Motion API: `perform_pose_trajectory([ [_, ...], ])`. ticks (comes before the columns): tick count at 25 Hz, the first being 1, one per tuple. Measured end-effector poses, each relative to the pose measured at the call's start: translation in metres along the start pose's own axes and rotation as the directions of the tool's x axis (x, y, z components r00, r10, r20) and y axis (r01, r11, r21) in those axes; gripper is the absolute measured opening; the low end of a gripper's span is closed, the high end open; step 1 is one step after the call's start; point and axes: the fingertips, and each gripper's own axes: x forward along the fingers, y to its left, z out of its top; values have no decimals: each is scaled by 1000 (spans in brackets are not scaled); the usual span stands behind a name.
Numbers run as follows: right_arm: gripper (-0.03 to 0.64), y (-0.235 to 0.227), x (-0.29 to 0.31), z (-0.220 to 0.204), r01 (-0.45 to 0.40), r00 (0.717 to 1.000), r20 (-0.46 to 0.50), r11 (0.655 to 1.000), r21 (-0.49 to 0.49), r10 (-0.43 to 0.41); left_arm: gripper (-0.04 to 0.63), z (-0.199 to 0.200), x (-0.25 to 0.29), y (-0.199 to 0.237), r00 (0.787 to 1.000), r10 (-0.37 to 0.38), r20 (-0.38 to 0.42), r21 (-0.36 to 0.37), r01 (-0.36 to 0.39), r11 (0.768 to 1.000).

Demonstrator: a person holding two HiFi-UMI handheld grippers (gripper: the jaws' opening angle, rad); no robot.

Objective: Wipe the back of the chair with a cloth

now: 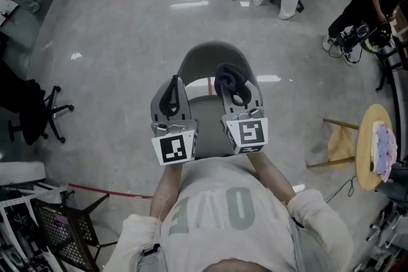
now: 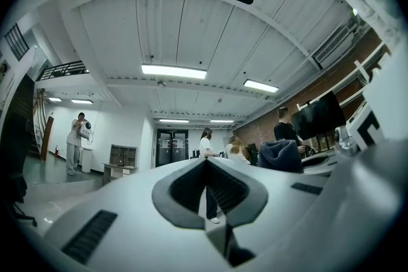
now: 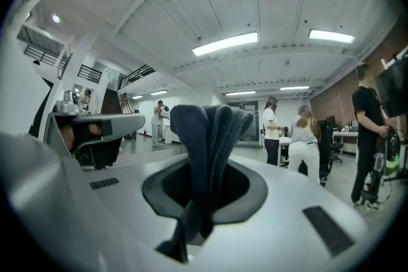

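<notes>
Charcoal cloth (image 1: 229, 81) is what I have in the right hand-held gripper (image 1: 233, 91). Its jaws are clamped on the folded bundle, which stands up between them and flops over at the top. Both tools hang above the chair (image 1: 191, 64), over its seat and on the near side of its curved grey back. From the head view I judge the cloth to be just short of that back and not touching it. The left hand-held gripper (image 1: 171, 99) sits just beside the right one, over the chair's left half. Its jaws are drawn together with nothing between them (through the sliver under the pads I see only the room beyond).

I judge that the wiping has not begun. The cloth is secured, and the approach is the step in hand. Both gripper views look out across the room and show no chair, so I take it the tools point past the chair, not at it. The next move calls for tipping the right tool down until the cloth presses on the top edge of the back. After that comes a sweep along the curve with steady contact. The grip must hold, or the bundle will drag free.

The only readable writing is "LOVE" in large pale letters on the shirt below the chair in the head view. The marker cubes carry black-and-white square patterns, no words.
</notes>
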Motion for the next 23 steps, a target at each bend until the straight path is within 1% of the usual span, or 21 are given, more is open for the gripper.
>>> perform_pose_trajectory([
  [5,58,0,-1,4,6,1000,3,1000,7,-6,12,14,8,-8,999,-13,34,-22,14,1000],
  [9,58,-2,1,8,17,1000,5,1000,1,-17,12,19,14,-9,999,-30,43,-20,31,999],
  [13,58,-3,1,10,27,1000,7,1000,-2,-27,12,19,18,-9,998,-46,49,-28,47,998],
  [17,58,-6,-1,11,35,999,4,999,-1,-35,12,13,20,-10,997,-61,43,-3,61,998],
  [23,58,-2,-3,9,40,999,6,999,-2,-40,12,9,15,-4,997,-60,44,-6,60,998],
])
